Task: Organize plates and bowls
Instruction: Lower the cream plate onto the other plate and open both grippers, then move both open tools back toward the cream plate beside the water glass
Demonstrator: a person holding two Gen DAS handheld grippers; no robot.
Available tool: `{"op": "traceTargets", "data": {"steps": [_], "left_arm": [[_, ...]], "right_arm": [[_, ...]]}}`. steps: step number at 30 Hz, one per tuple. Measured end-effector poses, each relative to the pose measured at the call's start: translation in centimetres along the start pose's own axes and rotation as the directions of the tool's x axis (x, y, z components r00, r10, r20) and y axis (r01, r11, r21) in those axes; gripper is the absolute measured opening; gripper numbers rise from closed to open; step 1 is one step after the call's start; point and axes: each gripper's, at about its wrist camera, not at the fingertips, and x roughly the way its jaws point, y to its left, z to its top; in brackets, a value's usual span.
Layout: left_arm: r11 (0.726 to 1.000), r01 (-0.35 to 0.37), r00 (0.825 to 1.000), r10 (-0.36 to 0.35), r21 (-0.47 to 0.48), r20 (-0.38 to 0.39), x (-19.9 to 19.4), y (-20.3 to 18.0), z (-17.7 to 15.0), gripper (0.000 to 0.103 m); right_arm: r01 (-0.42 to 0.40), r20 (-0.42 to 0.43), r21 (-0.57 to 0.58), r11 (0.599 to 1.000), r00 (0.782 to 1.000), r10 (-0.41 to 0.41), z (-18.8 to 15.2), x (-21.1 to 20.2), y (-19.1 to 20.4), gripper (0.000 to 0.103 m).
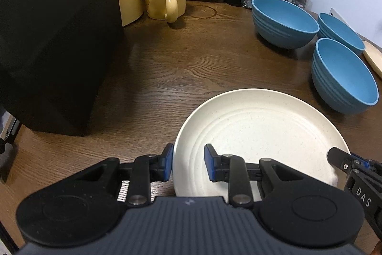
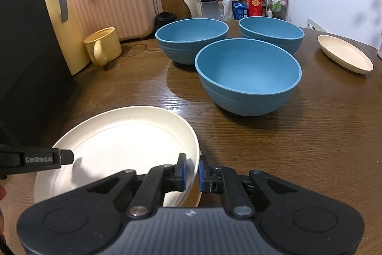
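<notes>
The left gripper (image 1: 188, 163) points steeply down, its blue-padded fingers (image 1: 168, 162) set either side of the near left rim of the plate (image 1: 260, 126), one pad outside the rim, the other over the inside, a visible gap showing between the pads and the rim. The right gripper (image 2: 191, 172) also tilts down, its jaws nearly shut, the pads pinching the plate's right rim between them. Each gripper's fingertip shows at the edge of the other's wrist view, over opposite sides of the plate
</notes>
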Motion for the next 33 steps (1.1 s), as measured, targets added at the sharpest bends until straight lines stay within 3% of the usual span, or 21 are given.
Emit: {"op": "traceTargets", "data": {"steps": [18,22,24,26,29,31,33], "left_arm": [[0.999,-0.028,0.999,0.028,0.02,-0.023,1.0,-0.7,0.1,0.029],[1.0,-0.018,1.0,0.018,0.01,-0.021,0.7,-0.5,0.1,0.044],[1.0,-0.022,1.0,0.022,0.004,-0.012,0.3,-0.5,0.1,0.054],[1.0,-0.03,1.0,0.03,-0.005,-0.005,0.0,-0.3,0.0,0.067],[0.999,-0.044,0.999,0.044,-0.019,0.011,-0.5,0.2,-0.1,0.085],[0.998,-0.056,0.998,0.057,-0.033,0.02,-0.9,0.6,-0.1,0.099],[0.997,-0.065,0.997,0.067,-0.049,0.034,-1.4,1.0,-0.2,0.103]], "right_arm": [[0.008,-0.014,-0.032,0.999,1.0,-0.008,0.3,1.1,0.3,0.014],[-0.009,-0.045,-0.007,1.0,0.999,0.009,0.3,1.3,-0.1,0.021],[-0.012,-0.045,-0.001,1.0,0.999,0.012,0.3,1.2,-0.2,0.027],[-0.009,-0.044,0.004,1.0,0.999,0.009,0.3,1.1,-0.3,0.053],[-0.008,-0.032,0.025,1.0,0.999,0.008,0.4,0.7,-0.6,0.079],[-0.004,-0.033,0.042,0.999,0.999,0.005,0.4,0.5,-0.9,0.088],[-0.008,-0.045,0.063,0.998,0.999,0.011,0.5,0.5,-1.3,0.095]]}}
